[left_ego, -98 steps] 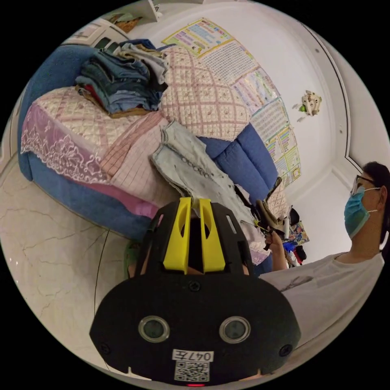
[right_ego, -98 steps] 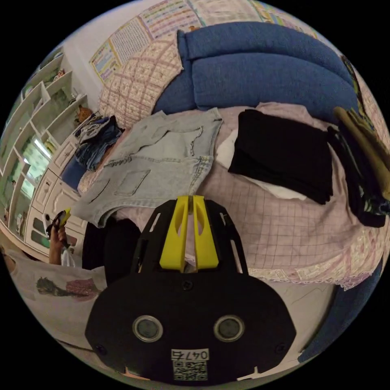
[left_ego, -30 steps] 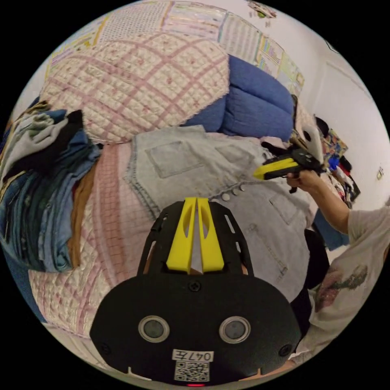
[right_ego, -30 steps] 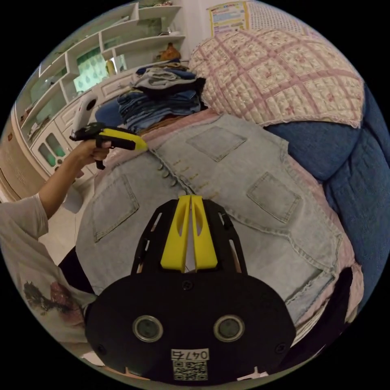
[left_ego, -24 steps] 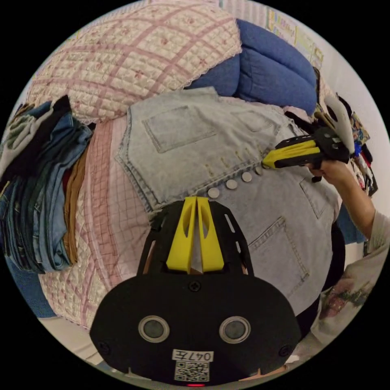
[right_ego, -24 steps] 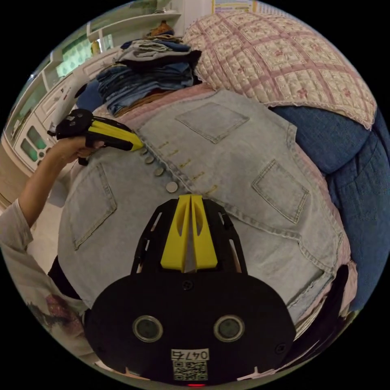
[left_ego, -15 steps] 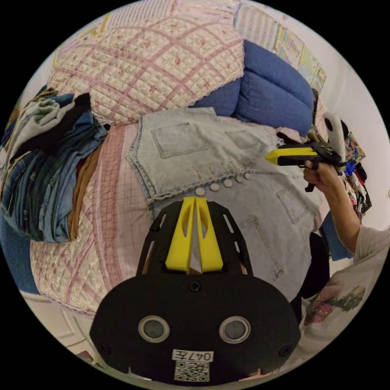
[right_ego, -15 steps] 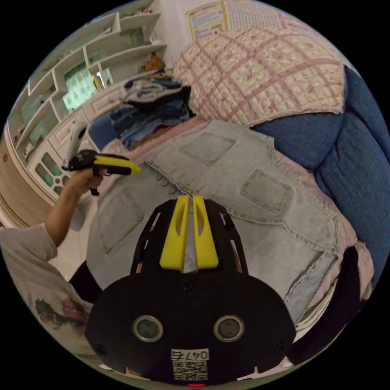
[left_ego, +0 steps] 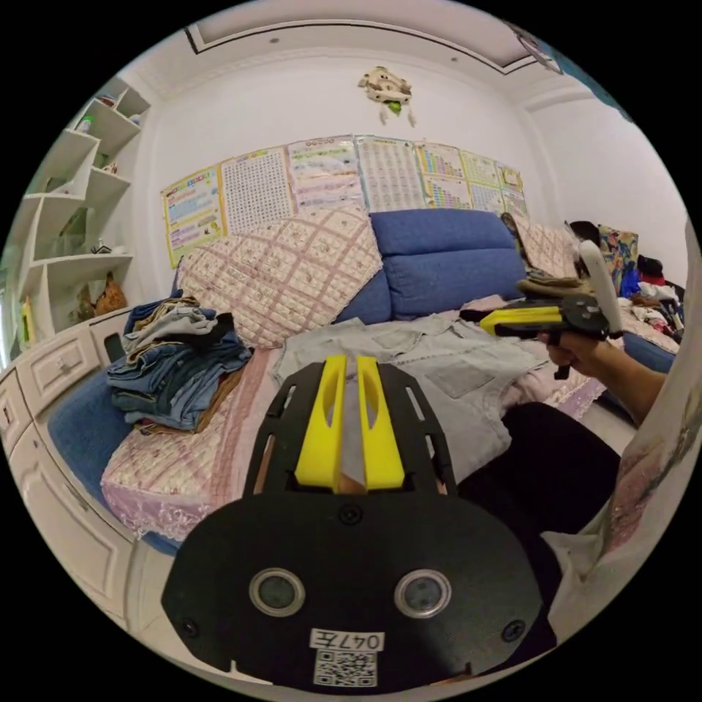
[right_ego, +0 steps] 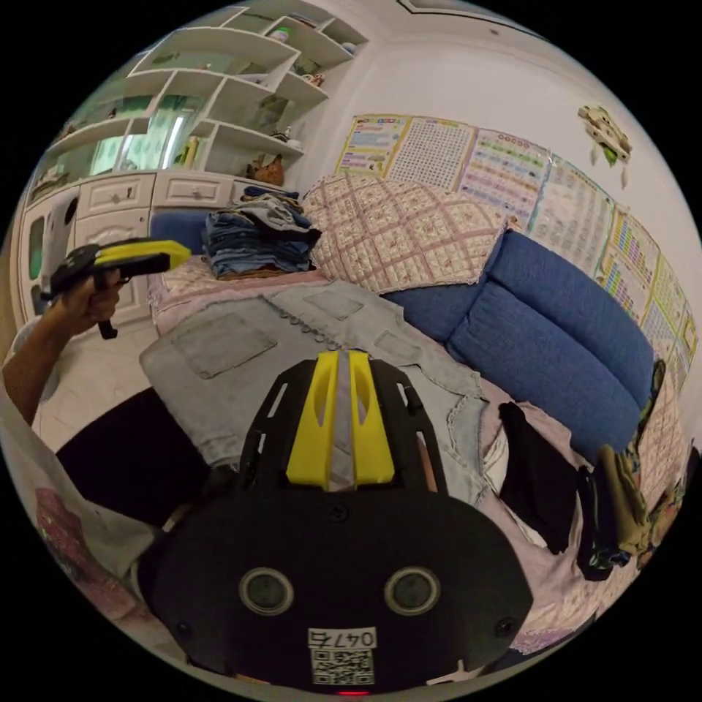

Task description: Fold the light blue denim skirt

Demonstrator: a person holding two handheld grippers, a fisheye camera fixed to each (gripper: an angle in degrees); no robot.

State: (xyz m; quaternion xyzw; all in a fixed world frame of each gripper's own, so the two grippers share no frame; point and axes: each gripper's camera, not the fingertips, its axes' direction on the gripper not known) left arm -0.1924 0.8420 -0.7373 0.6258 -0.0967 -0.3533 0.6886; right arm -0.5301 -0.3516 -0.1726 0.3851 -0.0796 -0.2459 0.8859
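**Skirt spread on the sofa, both grippers lifted off it**

Left gripper view: a blue sofa (left_ego: 446, 256) under a wall of charts, its seat covered by a pink quilted throw (left_ego: 186, 446). The light blue denim skirt (left_ego: 431, 365) lies flat on the seat, just beyond the left gripper (left_ego: 349, 362), whose jaws stand a narrow gap apart and hold nothing. Off to that gripper's left is a stack of folded jeans (left_ego: 175, 362). The right gripper (left_ego: 488, 325) hovers above the skirt's far side, jaws apparently together.

Right gripper view: white shelves, the same sofa. The skirt (right_ego: 292, 329) lies ahead of the right gripper (right_ego: 339, 357), its button line running away from the tips; these jaws are nearly closed and empty. The left gripper (right_ego: 179, 254) hangs clear of the cloth at its far edge. Each gripper looks nearest its own side, so a fold would likely start there.
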